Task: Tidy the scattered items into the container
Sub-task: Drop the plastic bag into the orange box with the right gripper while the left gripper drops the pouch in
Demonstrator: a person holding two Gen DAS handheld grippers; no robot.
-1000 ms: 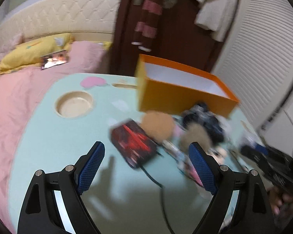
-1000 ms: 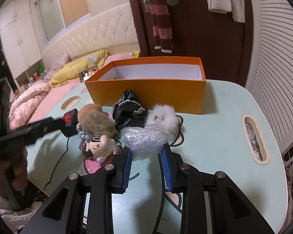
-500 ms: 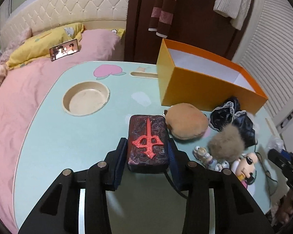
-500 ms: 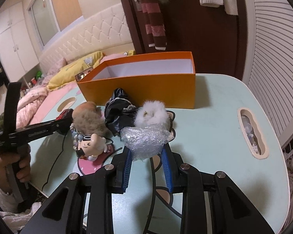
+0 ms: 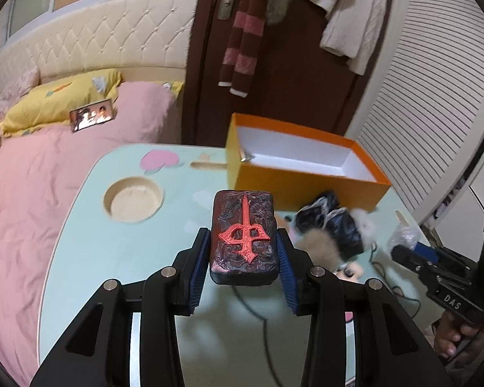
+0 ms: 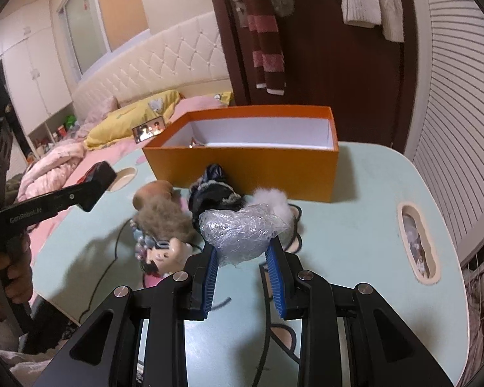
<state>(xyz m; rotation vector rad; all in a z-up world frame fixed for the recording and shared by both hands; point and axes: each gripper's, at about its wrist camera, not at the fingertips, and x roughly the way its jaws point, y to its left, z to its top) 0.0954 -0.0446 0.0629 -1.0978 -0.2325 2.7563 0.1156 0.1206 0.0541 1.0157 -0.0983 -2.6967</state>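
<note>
The left gripper [image 5: 244, 259] is clamped on a dark rectangular block with a raised red emblem [image 5: 244, 235]; both blue pads [image 5: 199, 267] press its long sides, and the block sits clear above the pale green table [image 5: 113, 251]. The jaws closed onto it within the last second. A black cable [image 5: 261, 309] trails across the table below it.

The right gripper [image 6: 245, 271] is clamped on a crumpled wad of clear plastic wrap [image 6: 242, 232], which bulges out above the narrow gap between its pads.

Just beyond the wrap lies a cluster of loose items: a white fluffy pom-pom [image 6: 271, 198], a black crumpled cloth with pale trim [image 6: 213, 190], a brown furry ball [image 6: 163, 219], a tan plush [image 6: 153, 190] and a small cartoon figurine [image 6: 164, 251] lying beside a bead string.

Behind them the orange box [image 6: 255, 167] stands open on the table, white inside, with one small shiny object [image 6: 195, 143] at its left end.

A round recess [image 5: 134, 198] is sunk into the tabletop to the left, and a pink bed [image 5: 32, 167] lies past the table edge.
</note>
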